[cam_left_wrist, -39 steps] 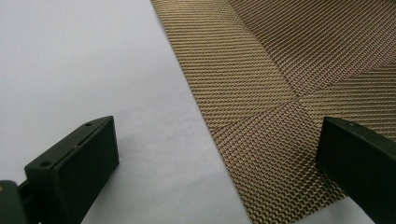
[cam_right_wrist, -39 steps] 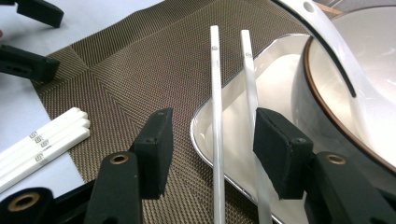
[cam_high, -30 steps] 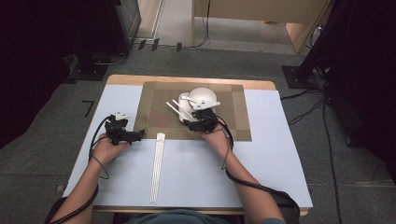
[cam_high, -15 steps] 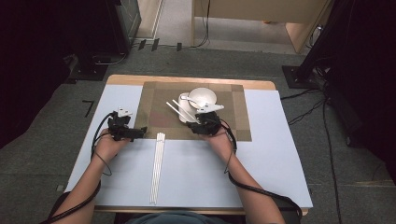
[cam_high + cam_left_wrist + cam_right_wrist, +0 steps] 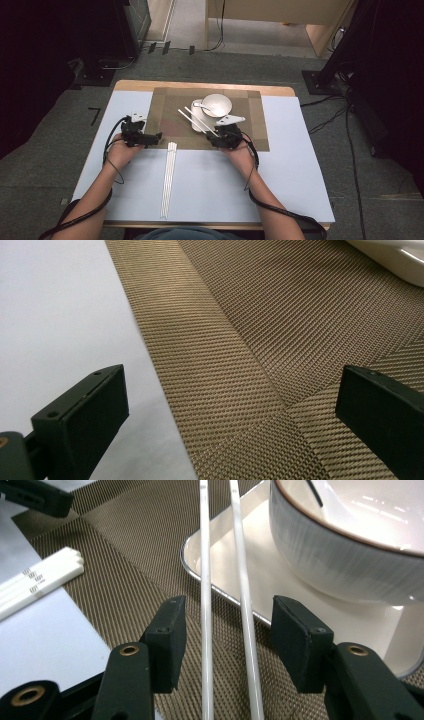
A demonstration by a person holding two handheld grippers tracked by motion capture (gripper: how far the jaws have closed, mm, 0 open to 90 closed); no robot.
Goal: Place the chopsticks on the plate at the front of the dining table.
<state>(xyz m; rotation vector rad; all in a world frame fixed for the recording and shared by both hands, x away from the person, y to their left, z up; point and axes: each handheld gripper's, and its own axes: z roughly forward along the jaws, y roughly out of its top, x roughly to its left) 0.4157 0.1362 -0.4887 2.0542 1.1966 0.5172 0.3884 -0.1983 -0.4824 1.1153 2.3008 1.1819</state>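
Right tool half open around a pair of chopsticks; left tool wide open and empty.

The right tool [image 5: 227,640] stands half open with two white chopsticks [image 5: 205,600] between its jaws, neither pad pressing on them; they lean across the rim of a white tray [image 5: 235,575] that carries a ribbed bowl [image 5: 340,555]. The left tool [image 5: 230,415] gapes wide above the edge of the woven brown placemat [image 5: 240,340], holding nothing. A second set of white chopsticks [image 5: 40,582] lies on the bench [image 5: 280,185], small printing on them too faint to read. The bench top is pale blue-white with a wooden edge; grey floor and cables surround it.
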